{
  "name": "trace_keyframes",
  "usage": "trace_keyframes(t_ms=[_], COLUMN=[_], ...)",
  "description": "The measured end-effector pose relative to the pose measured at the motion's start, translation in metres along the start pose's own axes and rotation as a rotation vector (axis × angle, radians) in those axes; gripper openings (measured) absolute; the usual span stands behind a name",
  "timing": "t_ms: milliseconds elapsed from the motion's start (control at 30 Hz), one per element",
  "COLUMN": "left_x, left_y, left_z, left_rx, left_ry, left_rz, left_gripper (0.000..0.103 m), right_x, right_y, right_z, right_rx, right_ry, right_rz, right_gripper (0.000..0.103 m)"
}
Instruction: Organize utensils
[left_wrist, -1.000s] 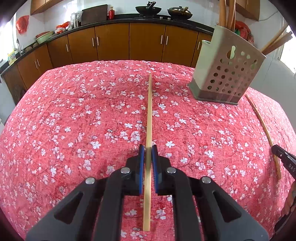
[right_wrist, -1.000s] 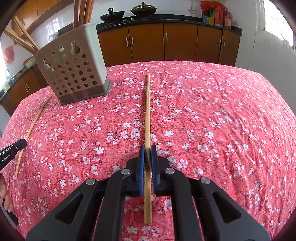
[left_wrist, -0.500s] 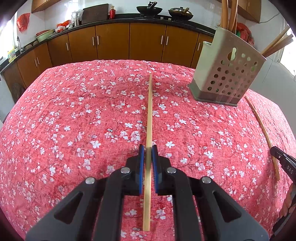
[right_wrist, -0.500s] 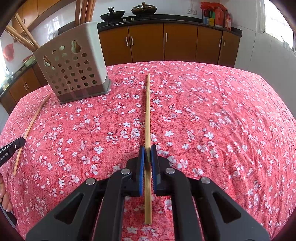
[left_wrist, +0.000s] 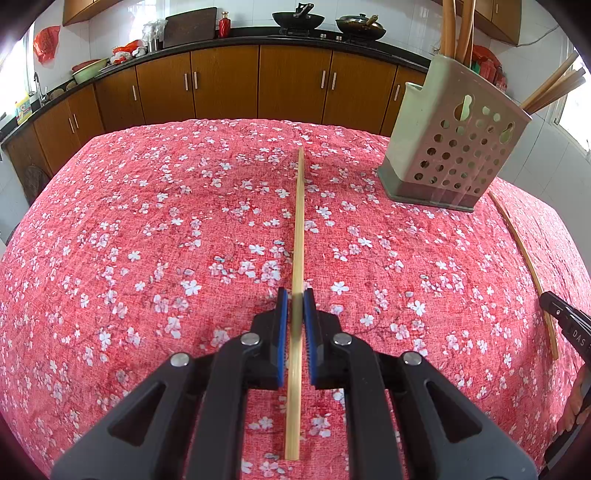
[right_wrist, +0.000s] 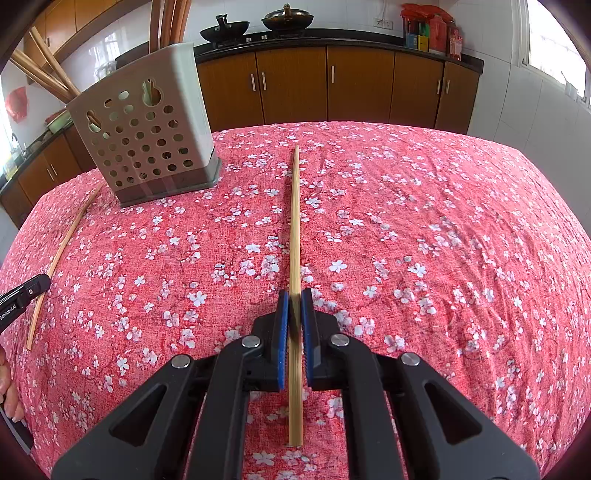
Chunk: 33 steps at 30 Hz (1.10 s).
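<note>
At frame centre of each wrist view, jaws clench 1 chopstick: left gripper (left_wrist: 296, 310), right gripper (right_wrist: 294, 308). Holder (left_wrist: 452, 147) upper right in left view. Risk: thin stick pivots or slips during insertion.

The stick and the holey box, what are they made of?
The stick looks like bamboo or pale wood: straw-yellow, matte, faint lengthwise grain. The holey box looks like moulded plastic: smooth grey-beige walls, neat punched round holes, a darker base.
</note>
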<state>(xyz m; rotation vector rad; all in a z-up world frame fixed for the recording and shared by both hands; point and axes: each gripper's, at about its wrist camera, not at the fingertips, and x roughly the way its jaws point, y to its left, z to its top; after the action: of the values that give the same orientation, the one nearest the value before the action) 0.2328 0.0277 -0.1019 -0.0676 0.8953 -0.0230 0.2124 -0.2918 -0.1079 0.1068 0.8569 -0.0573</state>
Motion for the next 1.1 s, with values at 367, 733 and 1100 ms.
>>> trace_keyframes(t_ms=[367, 733, 1100], left_x=[0.0, -0.004, -0.01], left_y=[0.0, -0.005, -0.002], left_z=[0.0, -0.006, -0.009], left_rx=[-0.001, 0.044, 0.049], left_ry=[0.0, 0.009, 0.018], left_rz=[-0.001, 0.008, 0.006], left_gripper=[0.011, 0.014, 0.008], right_x=[0.0, -0.005, -0.012], right_y=[0.0, -0.002, -0.005], right_z=[0.0, -0.004, -0.005], right_rx=[0.001, 0.012, 0.002], right_ry=[0.0, 0.001, -0.008], right_rz=[-0.001, 0.008, 0.015], right_gripper=[0.008, 0.008, 0.008])
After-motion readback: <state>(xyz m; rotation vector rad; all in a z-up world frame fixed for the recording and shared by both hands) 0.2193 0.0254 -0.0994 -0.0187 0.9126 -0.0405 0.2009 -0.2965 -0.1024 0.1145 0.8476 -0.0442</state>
